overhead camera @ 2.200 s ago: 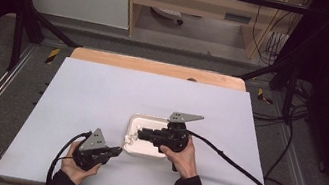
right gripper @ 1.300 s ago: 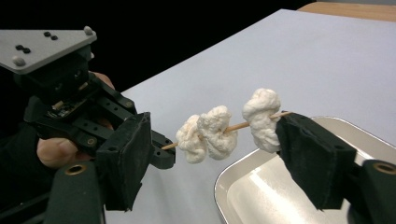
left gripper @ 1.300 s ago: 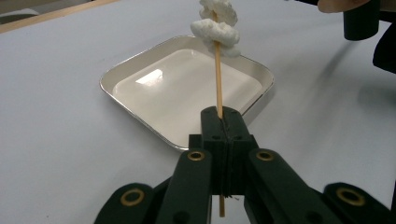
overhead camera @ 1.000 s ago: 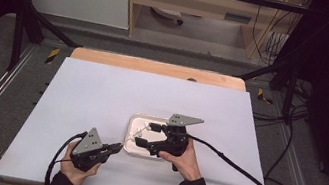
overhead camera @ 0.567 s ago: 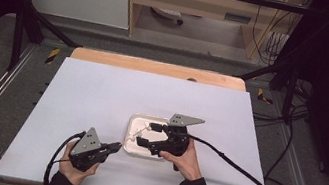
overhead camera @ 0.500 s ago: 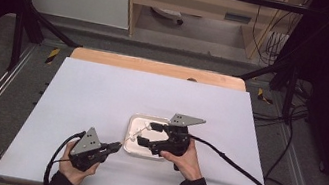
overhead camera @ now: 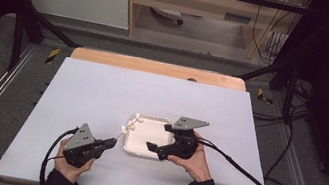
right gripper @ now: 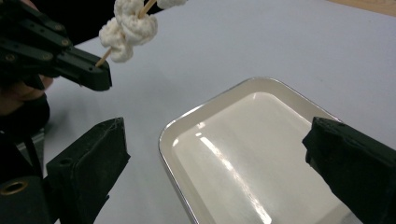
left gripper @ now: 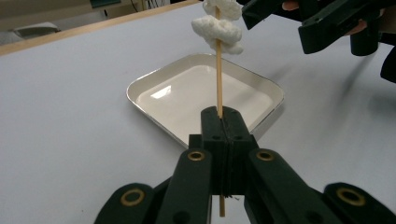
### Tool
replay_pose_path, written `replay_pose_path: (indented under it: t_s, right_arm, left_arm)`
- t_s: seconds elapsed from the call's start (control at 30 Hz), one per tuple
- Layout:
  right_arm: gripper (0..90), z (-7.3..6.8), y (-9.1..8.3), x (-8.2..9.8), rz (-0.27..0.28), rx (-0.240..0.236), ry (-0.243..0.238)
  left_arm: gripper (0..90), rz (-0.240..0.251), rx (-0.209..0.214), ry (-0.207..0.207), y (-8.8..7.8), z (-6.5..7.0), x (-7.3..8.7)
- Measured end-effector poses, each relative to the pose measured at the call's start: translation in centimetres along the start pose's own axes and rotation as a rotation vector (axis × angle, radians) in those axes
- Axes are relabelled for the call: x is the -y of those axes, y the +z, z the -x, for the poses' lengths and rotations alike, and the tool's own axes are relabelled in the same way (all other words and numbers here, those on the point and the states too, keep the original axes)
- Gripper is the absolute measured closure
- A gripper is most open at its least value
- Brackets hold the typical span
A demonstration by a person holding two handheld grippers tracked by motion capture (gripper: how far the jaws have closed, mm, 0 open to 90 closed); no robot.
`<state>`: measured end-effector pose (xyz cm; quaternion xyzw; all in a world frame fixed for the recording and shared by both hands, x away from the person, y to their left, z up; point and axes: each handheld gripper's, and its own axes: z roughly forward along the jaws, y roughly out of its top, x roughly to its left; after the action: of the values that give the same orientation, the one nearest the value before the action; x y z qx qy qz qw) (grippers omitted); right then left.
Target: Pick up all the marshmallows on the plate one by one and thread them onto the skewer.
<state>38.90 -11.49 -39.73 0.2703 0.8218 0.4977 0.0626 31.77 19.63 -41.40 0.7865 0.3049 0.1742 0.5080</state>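
Tray (left gripper: 154, 79): glossy white enamel look, smooth, thin metallic rim, strong reflections. Skewer (left gripper: 218, 70): bare pale wood, matt. Pieces on the skewer (left gripper: 219, 30): white, rough, puffy, foam-like. Gripper jaws: matt black plastic, brass-coloured pivot inserts. Table cover (overhead camera: 101, 92): matt pale sheet, smooth; wooden edge (overhead camera: 156, 67) behind.

Right gripper (overhead camera: 161, 138): its jaws have just been opening and are standing wide over the white tray (overhead camera: 135, 148), nothing between them.
Skewer (left gripper: 218, 79): now free of the right gripper, its white pieces (left gripper: 217, 29) hanging above the tray's edge.
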Motion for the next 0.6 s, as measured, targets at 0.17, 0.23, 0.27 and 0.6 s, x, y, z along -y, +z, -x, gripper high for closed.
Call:
replay_pose_path:
  t_s: [0.17,0.23,0.27,0.6]
  right_arm:
    - [1.8,0.3,-0.8,0.9,-0.046,0.051,-0.009]
    - [0.9,0.7,-1.2,1.3,-0.066,0.074,0.004]
    - [0.7,0.9,-1.5,1.6,-0.073,0.081,0.01]
    - [0.7,3.6,-4.9,5.8,-0.11,0.188,0.08]
  left_arm:
    - [89.2,-0.026,0.008,-0.014,0.3,0.0,-0.2]
    - [89.2,-0.04,0.014,-0.022,0.5,-0.1,-0.3]
    - [89.2,-0.046,0.015,-0.025,0.6,-0.1,-0.3]
    - [89.1,-0.1,0.027,-0.043,1.0,-0.5,-1.5]
